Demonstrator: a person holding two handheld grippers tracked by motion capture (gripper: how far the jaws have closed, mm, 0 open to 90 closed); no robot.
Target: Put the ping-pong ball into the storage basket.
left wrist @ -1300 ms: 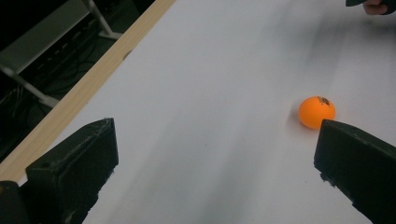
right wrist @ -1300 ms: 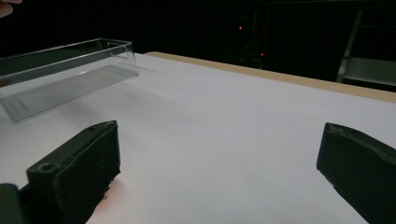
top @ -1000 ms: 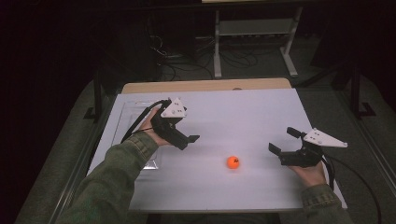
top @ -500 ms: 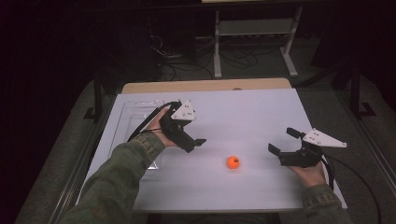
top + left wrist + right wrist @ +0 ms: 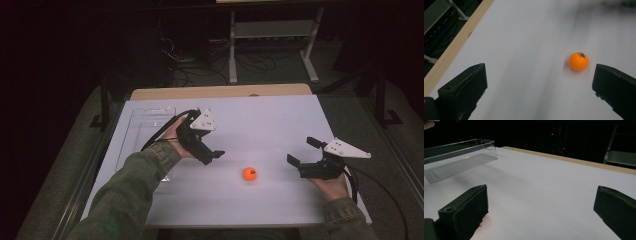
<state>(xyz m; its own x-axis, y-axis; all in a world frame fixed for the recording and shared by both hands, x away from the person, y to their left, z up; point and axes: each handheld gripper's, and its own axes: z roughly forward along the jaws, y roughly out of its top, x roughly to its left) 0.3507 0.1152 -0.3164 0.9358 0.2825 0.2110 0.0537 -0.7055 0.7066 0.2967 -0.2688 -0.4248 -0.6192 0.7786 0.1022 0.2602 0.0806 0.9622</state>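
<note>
An orange ball (image 5: pixel 250 173) with a small dark print rests on the white table (image 5: pixel 260 120), a little right of centre near the front. My left gripper (image 5: pixel 212 153) hovers just up and left of it, open and pointing at it. In the left gripper view the ball (image 5: pixel 579 61) lies ahead, close to the right jaw, with the left gripper (image 5: pixel 539 90) holding nothing. My right gripper (image 5: pixel 304 151) stands open to the ball's right, jaws facing left. In the right gripper view the right gripper (image 5: pixel 539 212) is wide open over bare table.
A clear plastic tray (image 5: pixel 145 132) lies along the table's left side, behind the left hand; it also appears as the clear tray (image 5: pixel 459 157) at far left. A wooden strip (image 5: pixel 220 91) edges the table's far side. Beyond it stands a metal shelf frame (image 5: pixel 272 35) among floor cables.
My left gripper has moved right and forward toward the ball, out from over the tray. The ball and the right gripper have stayed put.
</note>
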